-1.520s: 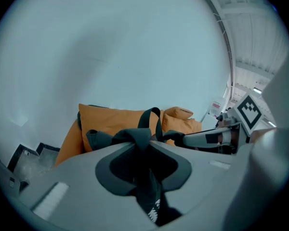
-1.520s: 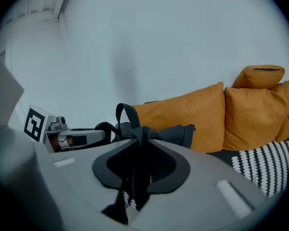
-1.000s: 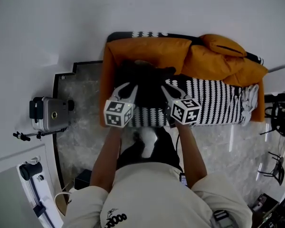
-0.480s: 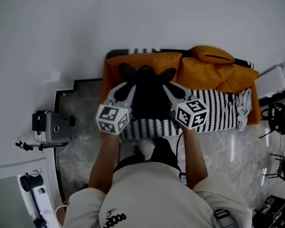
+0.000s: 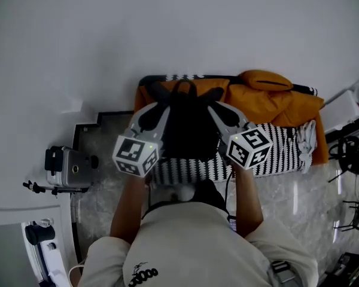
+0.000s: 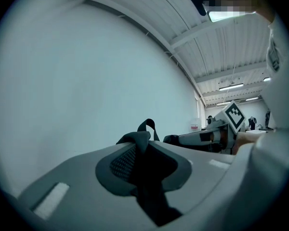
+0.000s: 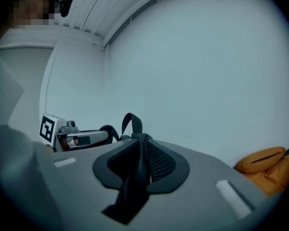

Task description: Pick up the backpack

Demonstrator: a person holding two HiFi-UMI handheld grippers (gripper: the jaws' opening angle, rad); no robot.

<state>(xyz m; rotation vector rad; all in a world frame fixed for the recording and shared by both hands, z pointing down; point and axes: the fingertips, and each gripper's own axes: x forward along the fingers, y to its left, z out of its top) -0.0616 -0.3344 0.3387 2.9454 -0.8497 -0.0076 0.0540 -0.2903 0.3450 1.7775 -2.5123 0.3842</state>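
A plain white wall (image 5: 167, 28) fills the upper half of the head view, and grey marbled floor (image 5: 99, 139) runs along its foot. Against the wall stands an orange couch (image 5: 260, 109), with an orange cushion (image 5: 264, 79) at its back and a black-and-white striped blanket (image 5: 278, 154) spread over the seat. The person's torso in a pale shirt (image 5: 191, 244) takes up the bottom of that view, both forearms reaching forward.

The black backpack (image 5: 188, 124) hangs between the two claws in front of the person, over the couch's left end as the head view shows it, its lower edge above the striped blanket.

A silver box on a stand (image 5: 69, 169) sits on the floor well off to the left.

The left claw (image 6: 139, 150) is narrowed onto one black shoulder strap (image 6: 147, 196), which runs down between its ribbed pads. The right claw (image 7: 143, 148) is likewise clamped on the other strap (image 7: 130, 191). Each claw carries its marker cube (image 5: 134, 155) near the wrist. The backpack's small carry loop (image 7: 130, 121) stands up just beyond the right claw's tips.
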